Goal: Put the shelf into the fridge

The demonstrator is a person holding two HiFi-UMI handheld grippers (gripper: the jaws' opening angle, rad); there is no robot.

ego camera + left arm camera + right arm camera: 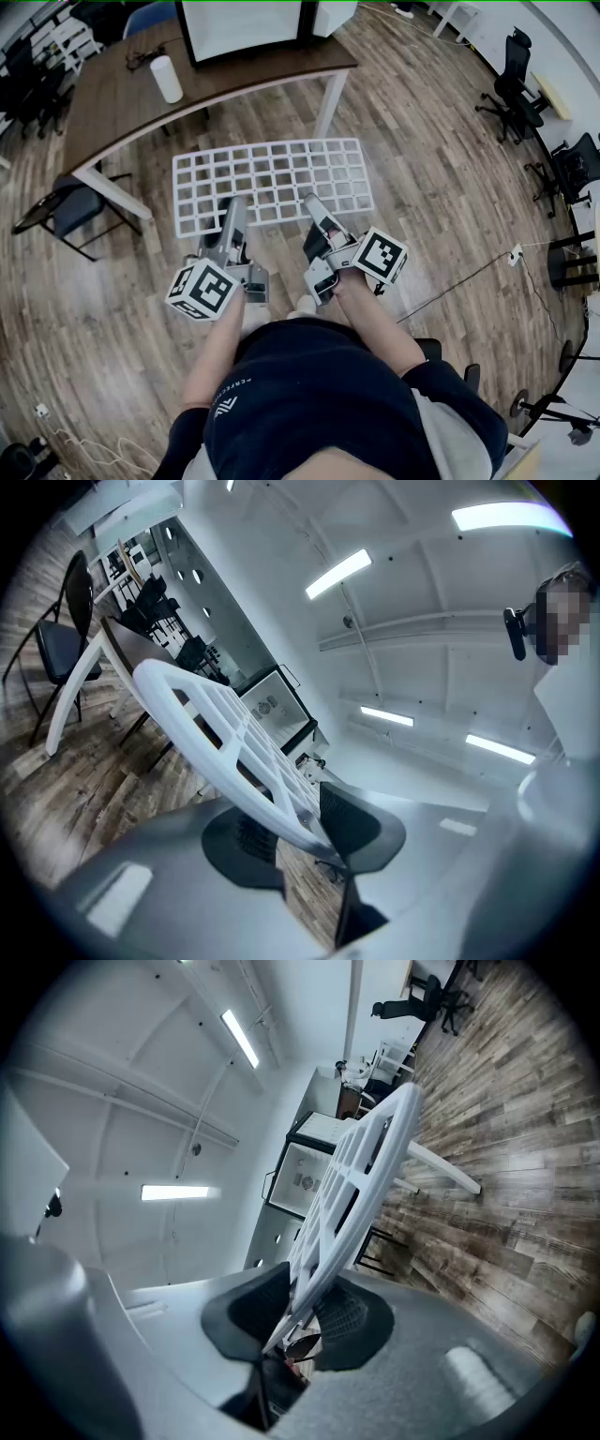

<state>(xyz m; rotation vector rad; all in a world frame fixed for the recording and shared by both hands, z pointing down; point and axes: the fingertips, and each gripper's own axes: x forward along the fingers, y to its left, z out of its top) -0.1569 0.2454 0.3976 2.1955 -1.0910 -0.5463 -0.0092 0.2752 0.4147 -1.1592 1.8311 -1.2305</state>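
The shelf [272, 183] I hold is a smooth white grid with a soft sheen, either plastic or coated wire. My left gripper [232, 206] and right gripper [311, 202] are matt grey plastic with dark ribbed pads [349, 819]. The floor [441, 169] is grainy, matt wood plank.

White cylinder [166, 79] on brown table [112, 98]

In the head view the fridge [246, 26] on the counter [112, 103] is cut off by the top edge, so its inside cannot be seen. The near rim of the shelf [272, 178] is hidden under the left tongs [232, 206] and right tongs [312, 202]. The white cylinder [167, 79] near the counter's front edge is too small to identify.
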